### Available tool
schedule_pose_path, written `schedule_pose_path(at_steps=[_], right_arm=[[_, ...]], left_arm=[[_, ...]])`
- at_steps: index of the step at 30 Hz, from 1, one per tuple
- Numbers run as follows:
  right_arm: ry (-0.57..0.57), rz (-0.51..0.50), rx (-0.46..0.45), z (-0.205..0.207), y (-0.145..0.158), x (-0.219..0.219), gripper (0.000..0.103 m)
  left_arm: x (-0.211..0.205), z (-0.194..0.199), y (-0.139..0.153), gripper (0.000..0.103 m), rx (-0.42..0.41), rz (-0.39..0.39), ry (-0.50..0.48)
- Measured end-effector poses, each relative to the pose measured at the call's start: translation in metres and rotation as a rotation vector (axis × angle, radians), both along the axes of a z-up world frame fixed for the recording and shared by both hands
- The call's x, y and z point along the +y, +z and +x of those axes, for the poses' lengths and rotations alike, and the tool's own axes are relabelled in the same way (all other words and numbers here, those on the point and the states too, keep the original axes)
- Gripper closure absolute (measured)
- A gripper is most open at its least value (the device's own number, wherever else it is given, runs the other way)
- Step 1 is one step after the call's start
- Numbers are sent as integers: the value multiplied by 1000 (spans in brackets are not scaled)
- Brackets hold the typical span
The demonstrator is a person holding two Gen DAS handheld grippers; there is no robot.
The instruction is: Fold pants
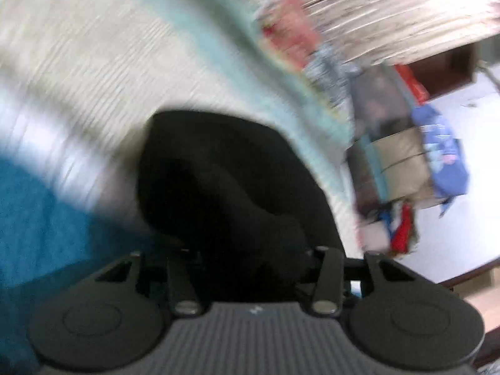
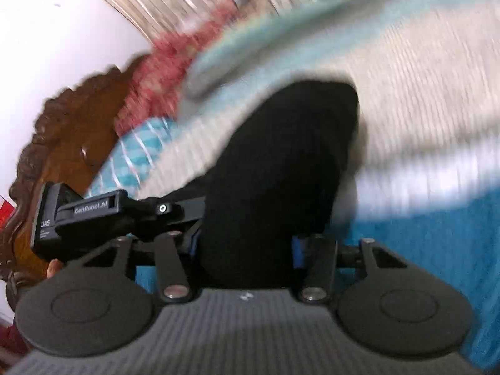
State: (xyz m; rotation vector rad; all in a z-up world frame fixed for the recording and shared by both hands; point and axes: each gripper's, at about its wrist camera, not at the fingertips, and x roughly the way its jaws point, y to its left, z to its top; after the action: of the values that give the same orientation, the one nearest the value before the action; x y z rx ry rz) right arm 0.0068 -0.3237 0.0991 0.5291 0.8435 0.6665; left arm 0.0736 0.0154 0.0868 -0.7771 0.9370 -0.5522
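Observation:
The black pants [image 1: 225, 181] fill the middle of the left wrist view and hang from my left gripper [image 1: 247, 259], which is shut on the cloth. In the right wrist view the same black pants [image 2: 281, 168] run up from my right gripper [image 2: 250, 250], which is shut on them too. The fingertips are hidden under the cloth in both views. My left gripper [image 2: 93, 215] also shows at the left of the right wrist view, close beside the right one. Both views are blurred by motion.
Below lies a bed with a cream and pale-blue striped cover [image 1: 93, 62] and a teal blanket [image 1: 37, 218]. A carved wooden headboard [image 2: 62, 131] stands at left. A cluttered stack of boxes and bags [image 1: 406, 143] stands beside the bed on a white floor.

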Motion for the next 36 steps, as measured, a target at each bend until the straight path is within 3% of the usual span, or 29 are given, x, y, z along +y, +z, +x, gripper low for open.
schedule_pose_path(at_steps=[4,6,8,10,12,13,14,17,21,26,36], right_arm=[[-60,-9,-256,32,57,-4,51],[-94,-6,-351,52,70,-12,50],[-154,-21,-396,77,64,-17,43],[-243,-103,-356,109,42,-17,18],[-339,-259,-278,133,14,-13,15],[-387,-343,-223,141,-1,-14,16],[-415,-372,-183,144,-11,-12,16],[-429,-264,-122,116,-26,-33,17],[-388,-315,-126,67,-23,-36,17],[-393,-340,-104,36,-26,-18,17],[-379,-372,-40,-35,-35,9,17]], left_arm=[[-25,42,62,59,-232,81,-33],[-40,64,77,57,-307,108,-16],[-54,89,74,36,-336,183,10],[-73,118,49,16,-294,337,59],[-84,138,18,23,-206,507,129],[-89,141,3,34,-165,578,147],[-90,139,-6,36,-140,610,162],[-83,116,-17,33,-125,559,168],[-81,80,-10,33,-181,630,150],[-88,30,6,28,-207,701,110],[-83,-52,12,12,-166,722,157]])
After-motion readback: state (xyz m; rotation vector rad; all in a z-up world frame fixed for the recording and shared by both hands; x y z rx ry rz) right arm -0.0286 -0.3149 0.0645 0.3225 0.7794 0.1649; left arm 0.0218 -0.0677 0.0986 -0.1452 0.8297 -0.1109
